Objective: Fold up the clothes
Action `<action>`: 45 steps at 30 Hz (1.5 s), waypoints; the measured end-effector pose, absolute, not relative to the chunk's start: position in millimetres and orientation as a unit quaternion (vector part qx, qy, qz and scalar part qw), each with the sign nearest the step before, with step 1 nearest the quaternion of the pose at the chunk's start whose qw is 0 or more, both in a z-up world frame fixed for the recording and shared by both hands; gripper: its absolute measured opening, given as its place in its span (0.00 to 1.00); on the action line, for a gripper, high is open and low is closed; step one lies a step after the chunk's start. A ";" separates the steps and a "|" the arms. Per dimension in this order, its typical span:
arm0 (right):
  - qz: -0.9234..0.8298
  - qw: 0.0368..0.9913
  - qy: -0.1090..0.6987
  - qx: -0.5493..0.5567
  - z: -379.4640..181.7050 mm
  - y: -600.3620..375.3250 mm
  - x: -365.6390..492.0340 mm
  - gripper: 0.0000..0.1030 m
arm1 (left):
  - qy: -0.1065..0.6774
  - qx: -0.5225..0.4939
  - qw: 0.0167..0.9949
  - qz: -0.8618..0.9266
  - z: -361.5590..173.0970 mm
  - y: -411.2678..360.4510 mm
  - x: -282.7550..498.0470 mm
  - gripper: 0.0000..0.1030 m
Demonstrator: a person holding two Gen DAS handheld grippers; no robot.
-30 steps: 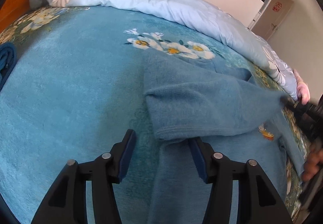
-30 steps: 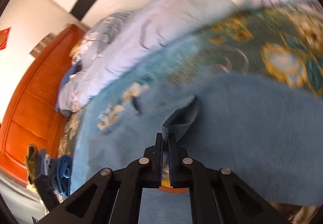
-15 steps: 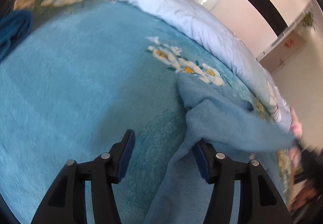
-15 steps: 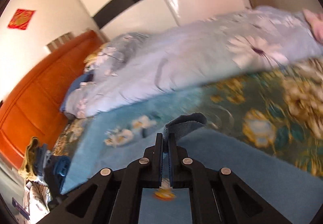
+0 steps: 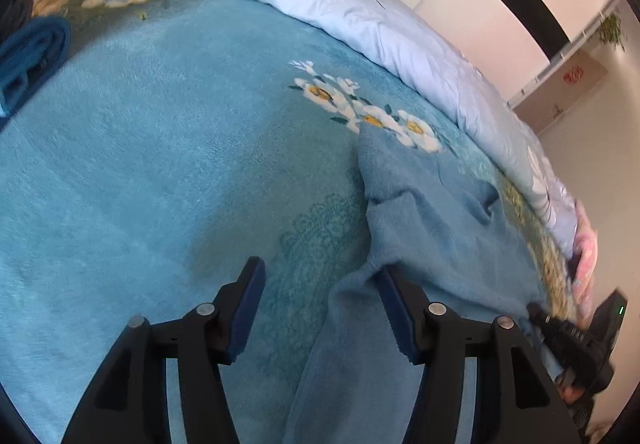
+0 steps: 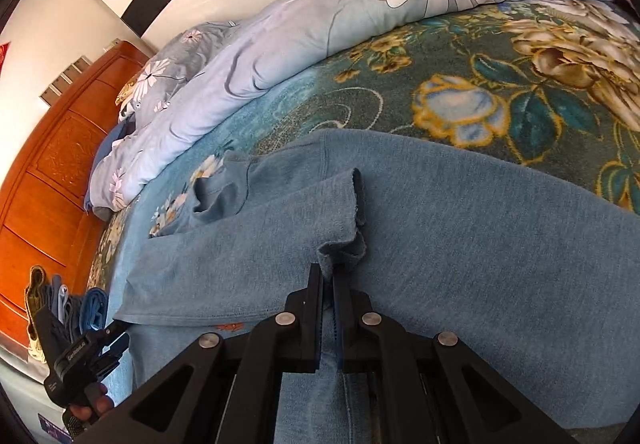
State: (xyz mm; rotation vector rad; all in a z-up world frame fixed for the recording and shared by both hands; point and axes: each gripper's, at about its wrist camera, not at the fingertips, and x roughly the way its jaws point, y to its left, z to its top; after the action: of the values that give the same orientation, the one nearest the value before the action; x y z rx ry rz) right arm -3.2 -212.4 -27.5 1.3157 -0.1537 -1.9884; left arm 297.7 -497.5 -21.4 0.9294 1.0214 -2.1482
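A blue knit sweater (image 6: 460, 244) lies flat on the teal blanket (image 5: 160, 164). One sleeve (image 6: 280, 228) is folded across its body. My right gripper (image 6: 327, 274) is shut on that sleeve's cuff, low over the sweater. It also shows at the right edge of the left wrist view as the right gripper (image 5: 560, 328). My left gripper (image 5: 320, 280) hangs open over the blanket at the sweater's side edge (image 5: 360, 284). The fabric lies against its right finger (image 5: 394, 296) without being pinched. In the right wrist view the left gripper (image 6: 92, 348) is at lower left, with a hand on it.
A light blue floral duvet (image 5: 360, 16) is bunched along the far side of the bed. A dark blue folded garment (image 5: 32, 52) sits at the left. An orange wooden headboard (image 6: 52, 172) and a heap of clothes (image 6: 68, 308) lie beyond the bed.
My right gripper came down with the cuff and the sleeve now lies across the sweater body. My left gripper rolled and shifted, so the sweater sits further right in its view.
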 end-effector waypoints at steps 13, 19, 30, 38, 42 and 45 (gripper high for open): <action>-0.847 0.269 -0.074 0.453 15.5 -70.3 40.9 0.41 | 0.281 0.380 0.333 -0.816 12.1 -460.2 386.9 0.65; -0.863 0.132 -0.142 0.466 13.1 67.0 43.8 0.43 | 0.284 0.387 0.331 -0.812 13.1 -450.9 402.5 0.65; -0.838 0.116 -0.242 0.474 -9.5 106.7 33.1 0.44 | 0.277 0.382 0.304 -0.828 32.9 -430.9 381.8 0.65; -0.833 0.122 -0.269 0.467 -17.7 108.9 28.7 0.08 | 0.294 0.386 0.302 -0.820 29.1 -432.0 382.1 0.65; -0.836 0.138 -0.264 0.460 -8.3 104.2 23.7 0.06 | 0.286 0.390 0.310 -0.818 27.1 -431.8 381.9 0.65; -0.844 0.156 -0.250 0.448 12.5 92.0 16.6 0.06 | 0.277 0.396 0.311 -0.818 24.8 -431.6 380.8 0.65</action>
State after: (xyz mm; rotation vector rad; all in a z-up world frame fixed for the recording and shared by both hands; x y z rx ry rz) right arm 16.6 92.0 12.5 1.2827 -0.7157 -2.4171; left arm 380.8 -431.6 24.8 1.0444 0.7322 -2.1604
